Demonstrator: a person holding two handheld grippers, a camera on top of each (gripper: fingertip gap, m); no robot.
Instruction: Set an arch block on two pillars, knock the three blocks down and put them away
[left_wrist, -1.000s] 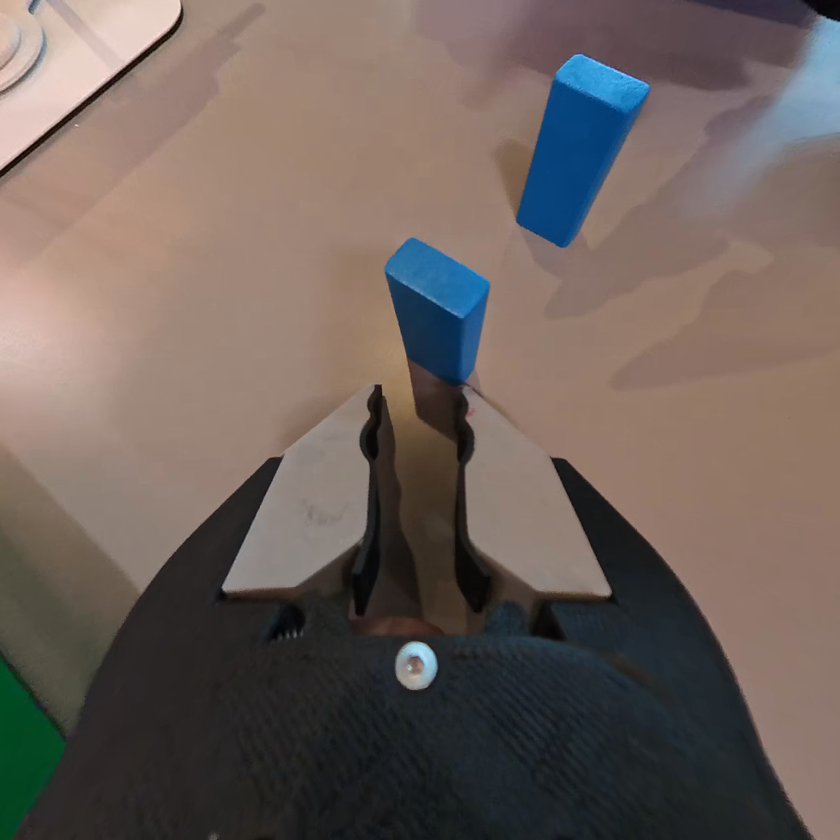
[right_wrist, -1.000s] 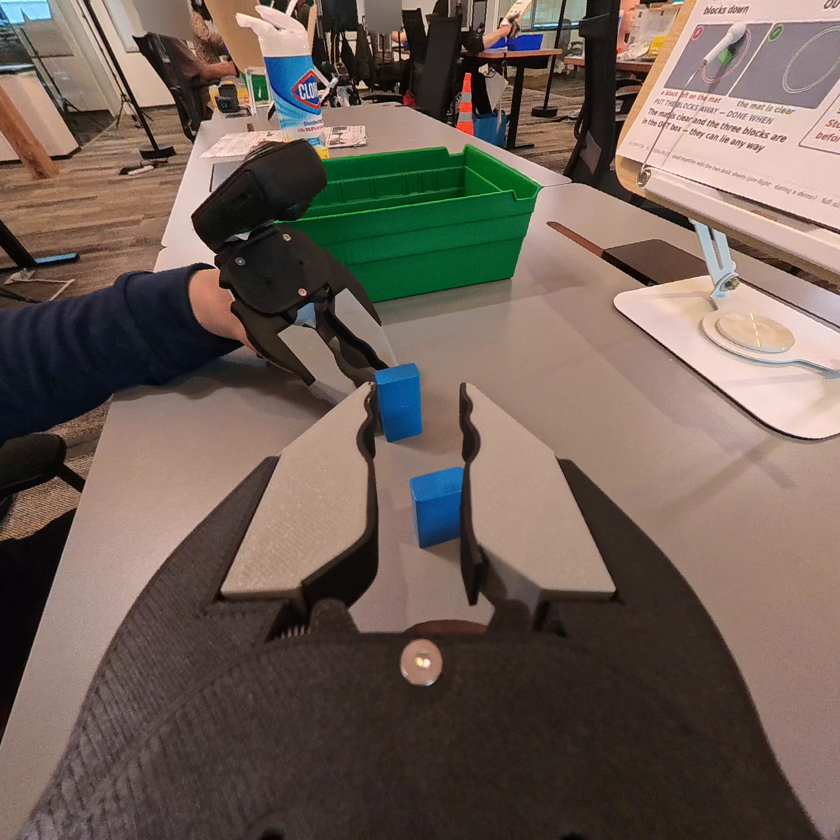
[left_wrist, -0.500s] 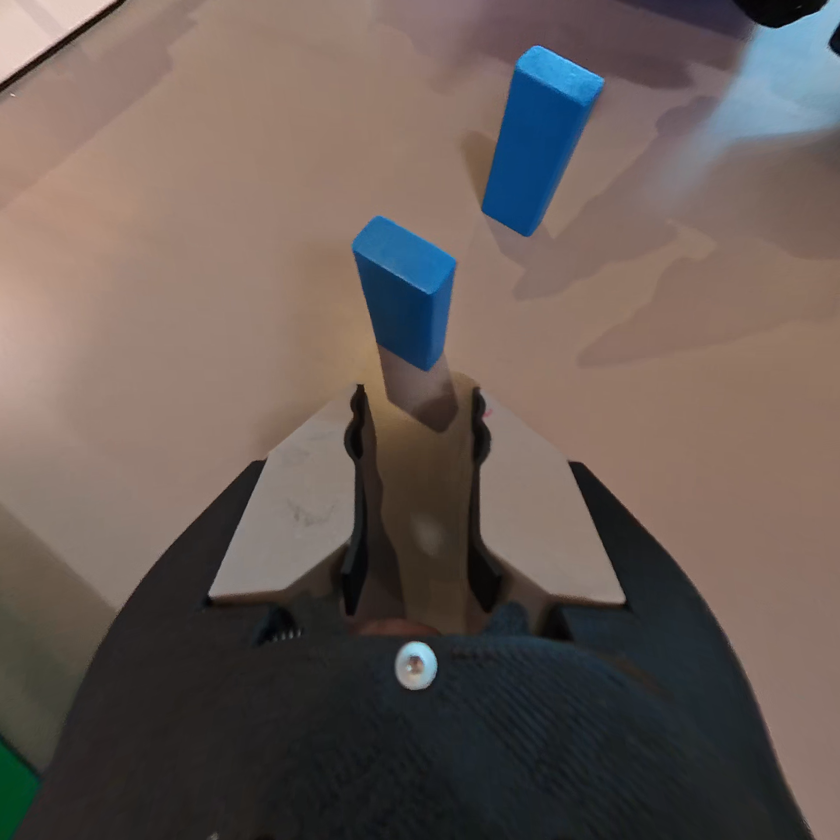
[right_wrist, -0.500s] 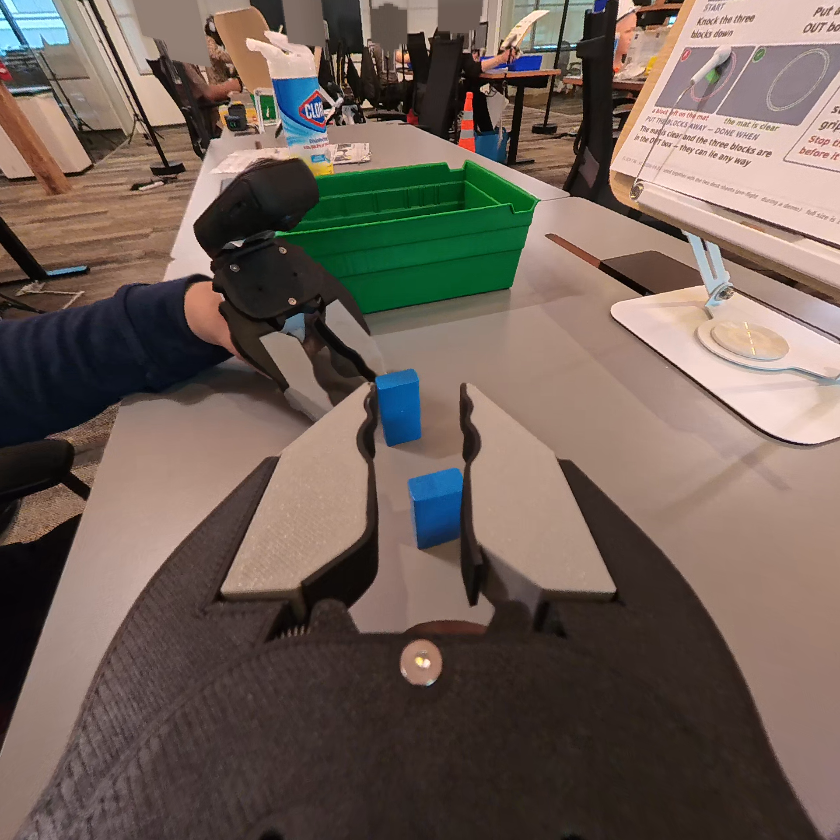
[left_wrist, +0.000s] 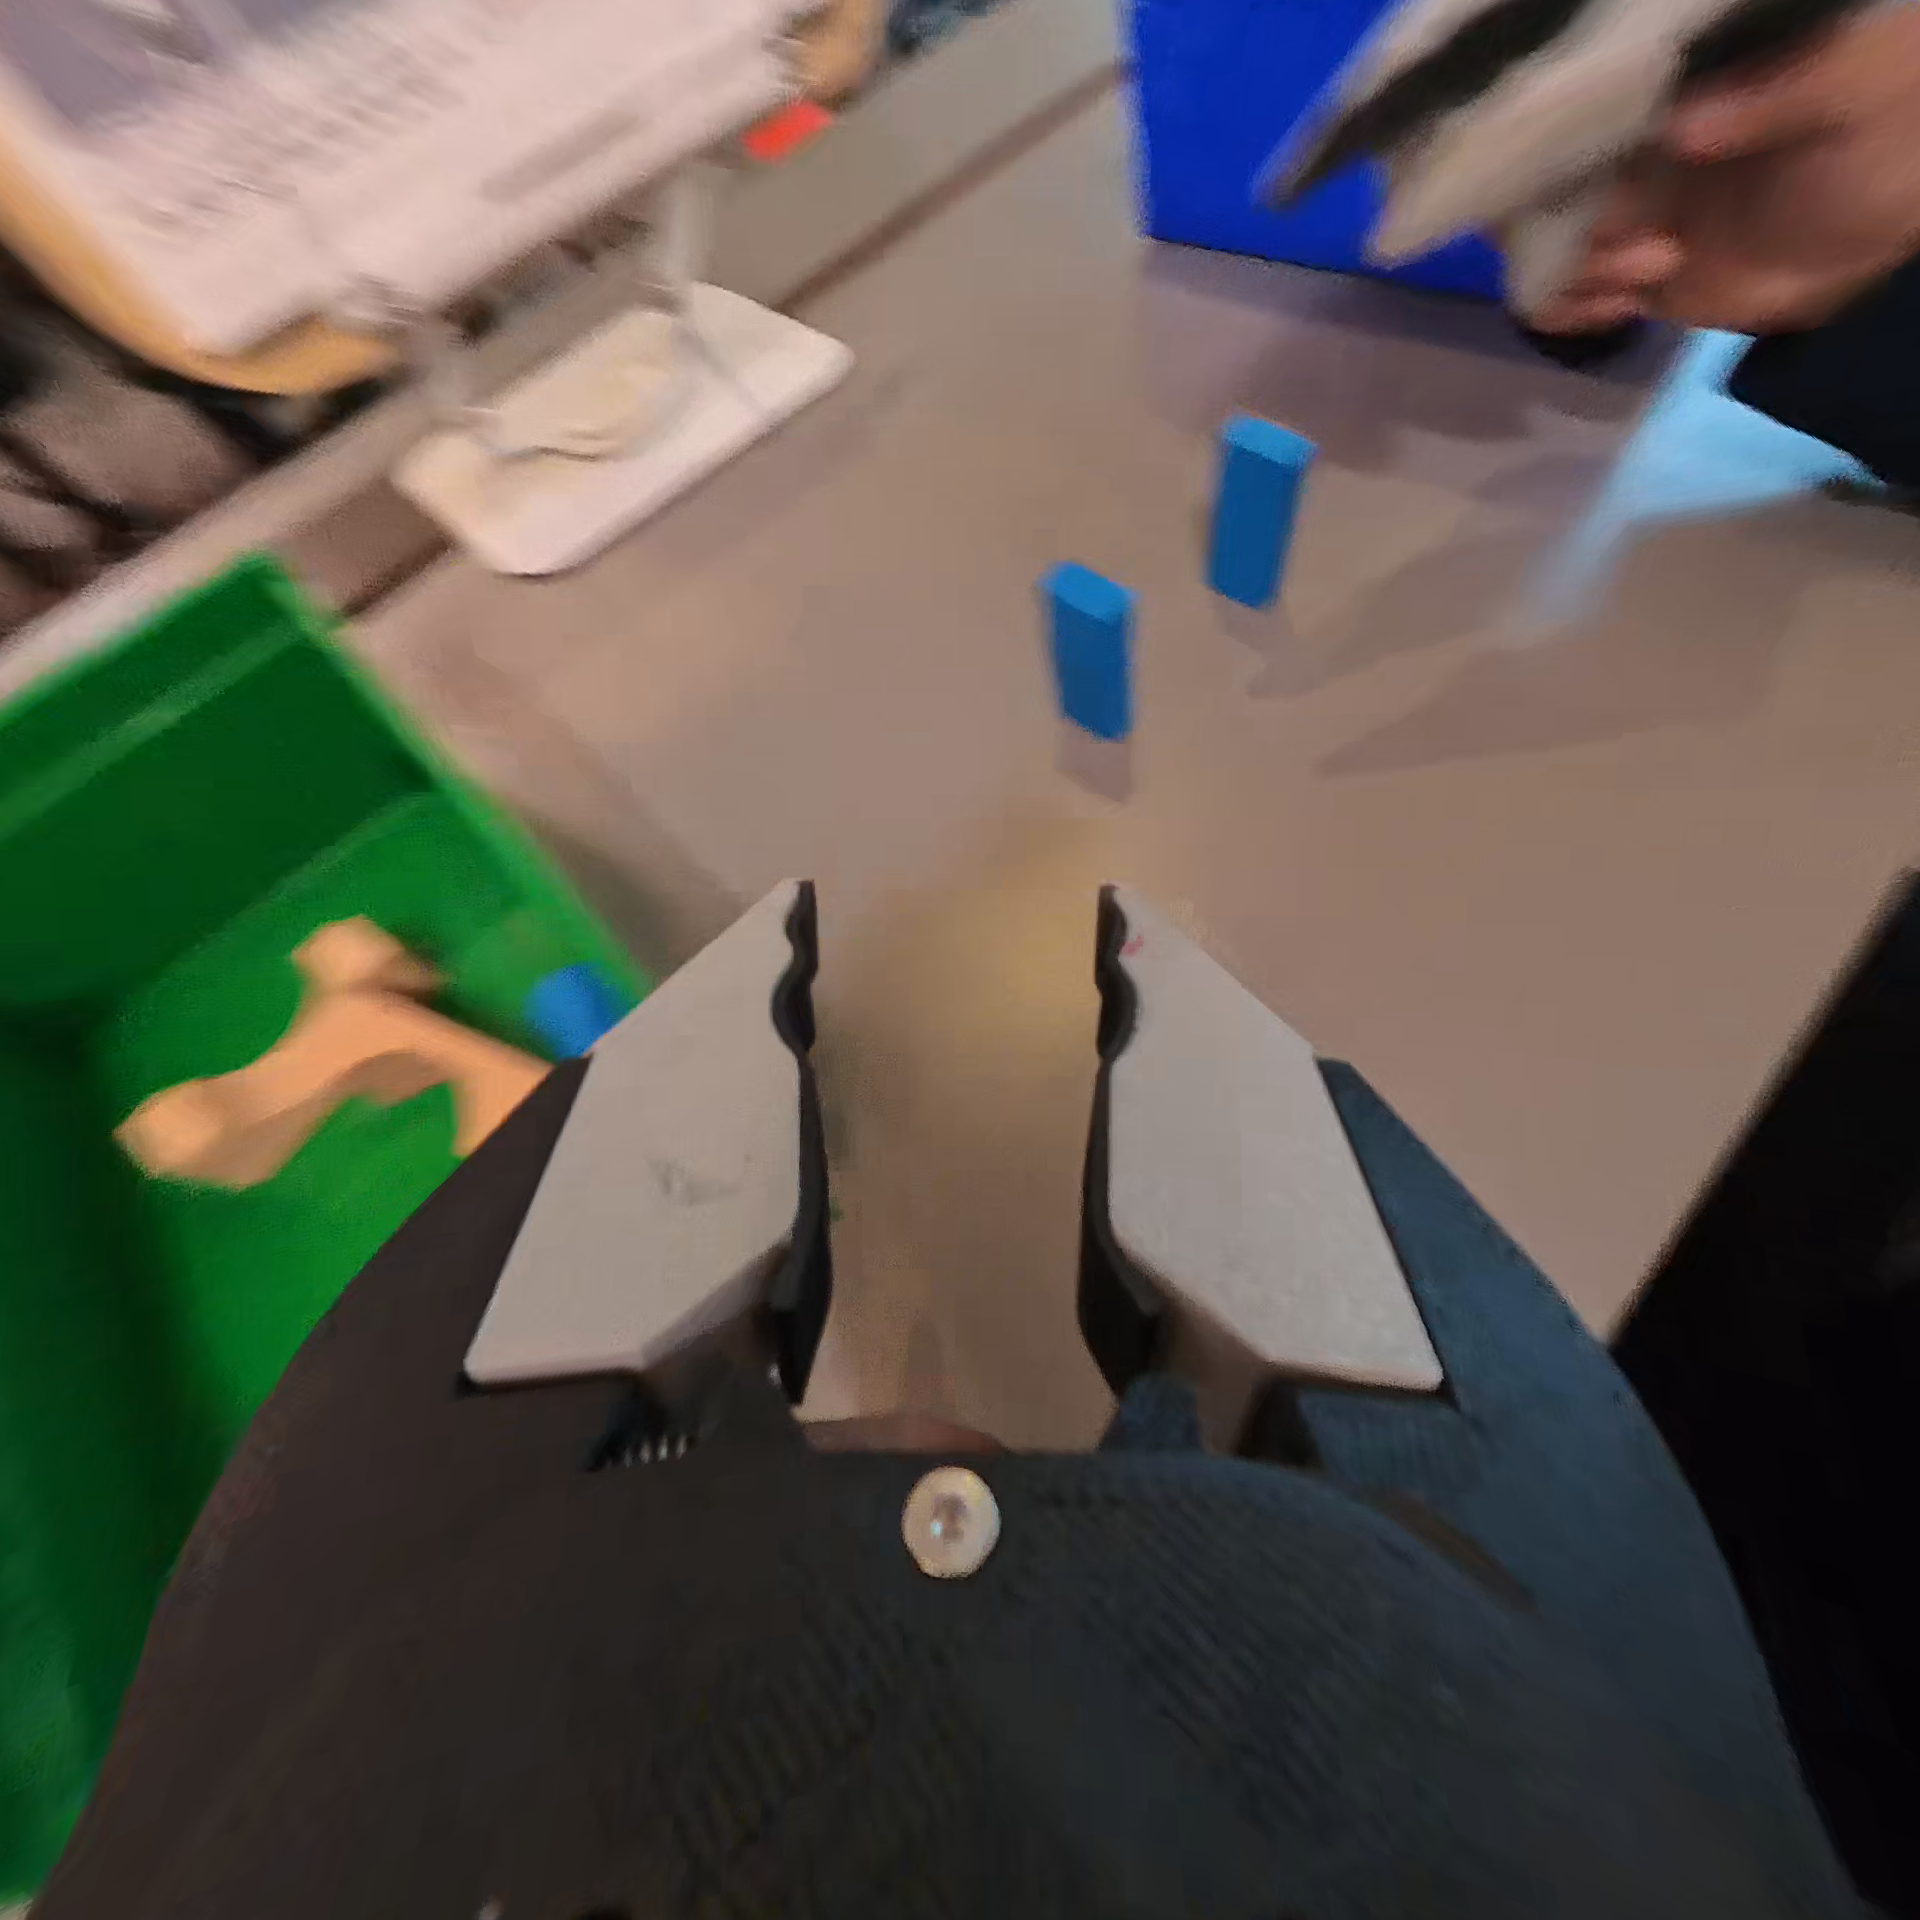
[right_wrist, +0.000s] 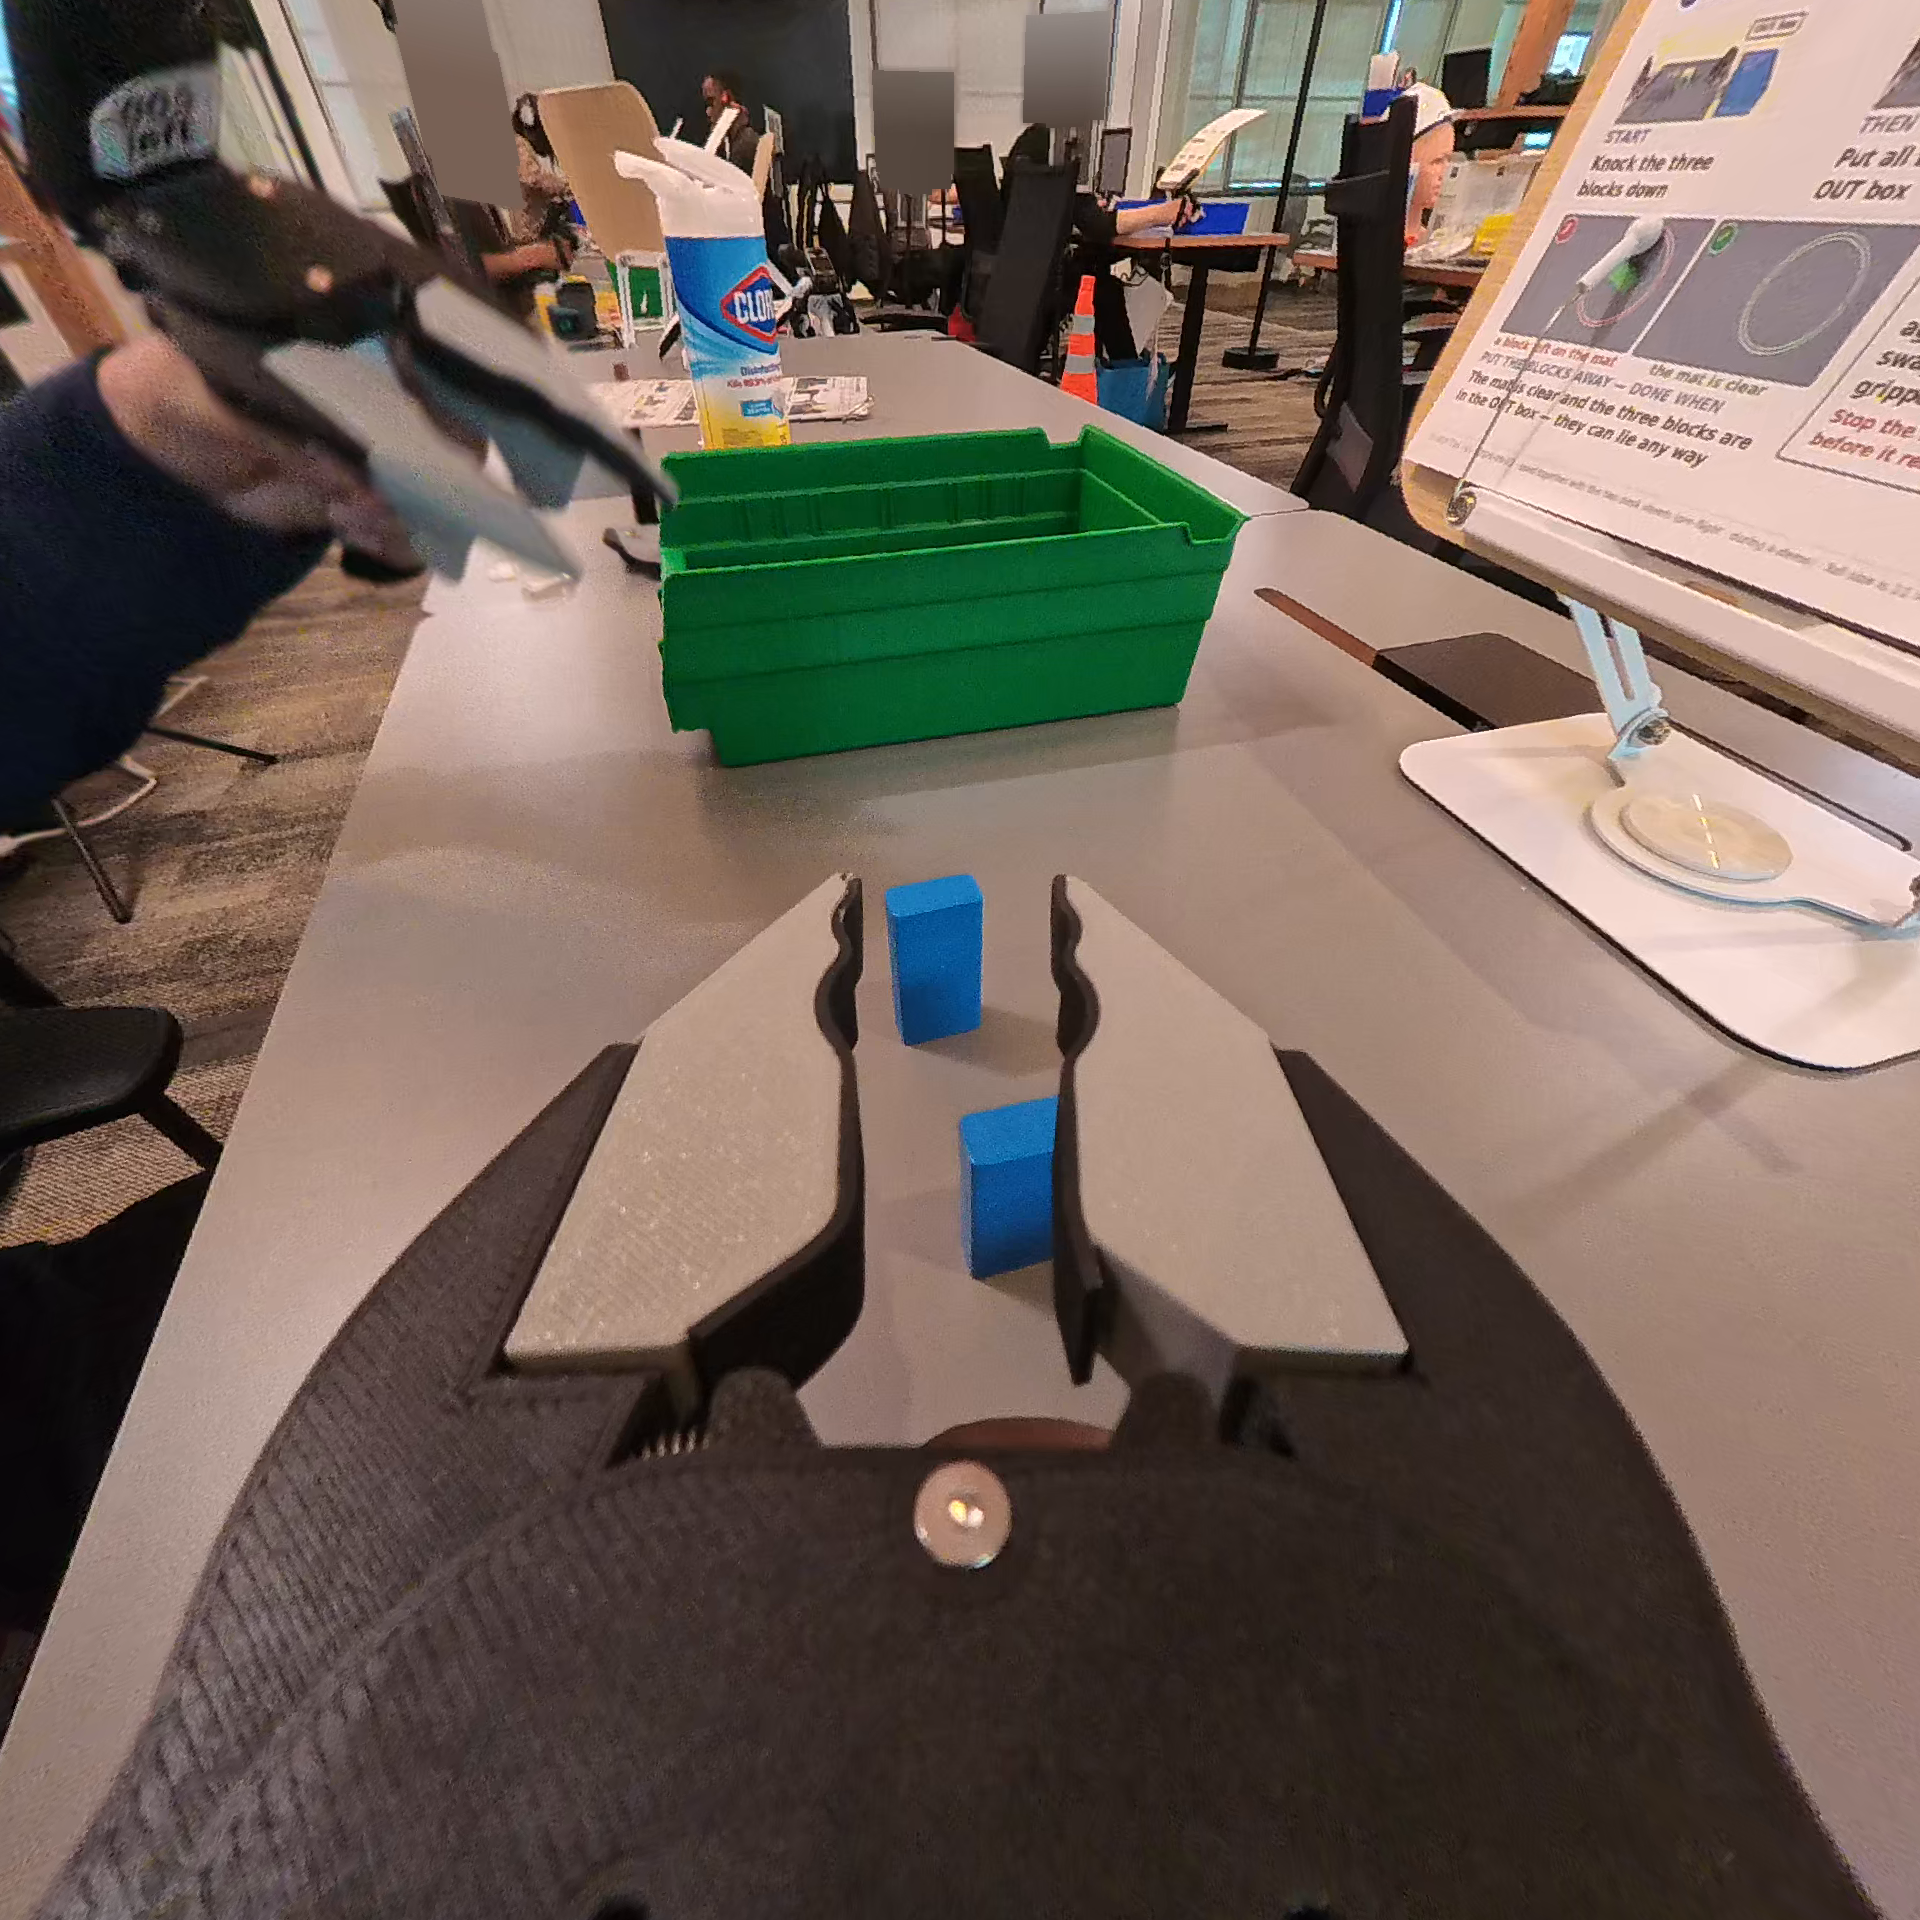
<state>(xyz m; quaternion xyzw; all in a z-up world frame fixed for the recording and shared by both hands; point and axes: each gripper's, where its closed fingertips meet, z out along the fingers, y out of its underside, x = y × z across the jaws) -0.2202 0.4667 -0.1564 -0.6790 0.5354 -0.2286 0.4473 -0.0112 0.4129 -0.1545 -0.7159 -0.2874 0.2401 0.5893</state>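
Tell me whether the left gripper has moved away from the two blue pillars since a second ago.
Yes. In the right wrist view, the left gripper has lifted up and back from the far pillar, toward the green bin; its jaws are open and empty.

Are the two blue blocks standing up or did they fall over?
Standing up. Both blue blocks rest on their small ends on the grey table, apart, with nothing on top.

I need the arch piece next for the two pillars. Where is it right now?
In the left wrist view, a tan arch-shaped block lies inside the green bin at the left, beside a small blue piece; blur hides its exact pose.
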